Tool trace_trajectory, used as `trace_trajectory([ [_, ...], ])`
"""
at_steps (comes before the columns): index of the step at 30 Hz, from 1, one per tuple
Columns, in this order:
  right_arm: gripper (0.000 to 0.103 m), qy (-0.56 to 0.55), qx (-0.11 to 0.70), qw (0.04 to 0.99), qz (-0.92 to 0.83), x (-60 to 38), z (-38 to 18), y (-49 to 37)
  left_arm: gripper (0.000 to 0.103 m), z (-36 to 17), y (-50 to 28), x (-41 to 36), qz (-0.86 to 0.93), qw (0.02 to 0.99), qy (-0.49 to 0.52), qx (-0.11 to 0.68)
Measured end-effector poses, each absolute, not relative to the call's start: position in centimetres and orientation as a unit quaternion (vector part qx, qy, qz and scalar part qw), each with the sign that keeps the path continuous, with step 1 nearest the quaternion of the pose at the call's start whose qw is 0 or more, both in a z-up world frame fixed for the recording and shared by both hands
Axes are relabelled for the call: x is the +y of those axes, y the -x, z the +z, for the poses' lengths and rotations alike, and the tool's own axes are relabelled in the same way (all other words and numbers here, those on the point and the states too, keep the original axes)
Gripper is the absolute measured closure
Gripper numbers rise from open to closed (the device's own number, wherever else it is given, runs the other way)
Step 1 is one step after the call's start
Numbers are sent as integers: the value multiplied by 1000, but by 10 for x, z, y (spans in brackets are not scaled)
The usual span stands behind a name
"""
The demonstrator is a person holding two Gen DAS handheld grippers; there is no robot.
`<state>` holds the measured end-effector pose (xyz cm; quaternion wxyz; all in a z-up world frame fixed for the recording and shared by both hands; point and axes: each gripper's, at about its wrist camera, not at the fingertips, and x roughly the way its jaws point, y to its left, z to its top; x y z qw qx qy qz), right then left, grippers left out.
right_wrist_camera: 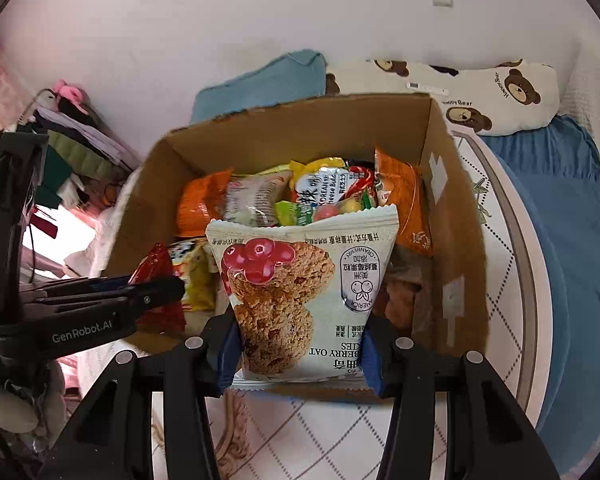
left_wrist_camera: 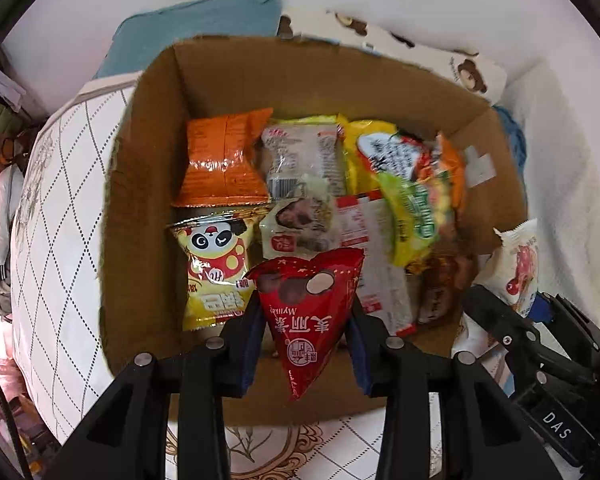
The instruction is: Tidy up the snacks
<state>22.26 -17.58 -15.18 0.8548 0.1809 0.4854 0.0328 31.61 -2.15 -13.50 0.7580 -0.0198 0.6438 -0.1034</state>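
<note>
An open cardboard box (left_wrist_camera: 228, 80) (right_wrist_camera: 284, 128) sits on a quilted bed and holds several snack packs: an orange pack (left_wrist_camera: 224, 160), a yellow panda pack (left_wrist_camera: 216, 268), a yellow-green bag (left_wrist_camera: 404, 200). My left gripper (left_wrist_camera: 306, 320) is shut on a red triangular Mylikes pack (left_wrist_camera: 308, 312), held over the box's near side; it also shows in the right wrist view (right_wrist_camera: 156, 276). My right gripper (right_wrist_camera: 300, 344) is shut on a white cranberry oat cookie pack (right_wrist_camera: 300, 280), held over the box's near edge; it also shows in the left wrist view (left_wrist_camera: 518, 268).
A teal pillow (right_wrist_camera: 260, 84) and a bear-print pillow (right_wrist_camera: 480, 92) lie behind the box against a white wall. A blue blanket (right_wrist_camera: 572, 220) lies to the right. Clothes clutter (right_wrist_camera: 68, 148) sits off the bed's left side.
</note>
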Motion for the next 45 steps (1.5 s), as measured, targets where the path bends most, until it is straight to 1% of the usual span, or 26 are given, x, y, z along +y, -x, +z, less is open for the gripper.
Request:
trace_trajectory([
  [1, 50, -185, 496, 848, 31, -177, -158, -230, 66, -138, -318, -21, -97, 756, 19, 647],
  [3, 28, -184, 520, 834, 29, -176, -170, -237, 66, -145, -319, -17, -87, 750, 24, 655],
  [4, 7, -188, 532, 825, 31, -177, -176, -240, 66, -147, -319, -16, -84, 748, 27, 658],
  [5, 3, -188, 535, 823, 26, -179, -179, -240, 57, -149, -318, -14, -79, 747, 27, 660],
  [6, 3, -185, 536, 824, 21, -181, -180, -239, 36, -149, -317, -14, -74, 747, 22, 661],
  [8, 3, -181, 541, 821, 7, -186, -184, -239, 15, -145, -313, -15, -70, 753, 14, 654],
  [15, 3, -177, 533, 827, -22, -202, -180, -235, 10, -137, -309, -15, -62, 768, -2, 638],
  [24, 2, -134, 529, 836, -55, -203, -173, -229, 10, -135, -307, -14, -41, 784, -12, 619],
  [31, 2, -127, 516, 845, -60, -199, -164, -220, 10, -126, -297, -15, -39, 792, -9, 610],
  [39, 2, -123, 482, 865, -62, -197, -137, -188, 10, -97, -268, -13, -35, 820, 0, 571],
  [45, 2, -113, 437, 890, -64, -191, -105, -141, 10, -65, -226, -8, -21, 852, -4, 523],
])
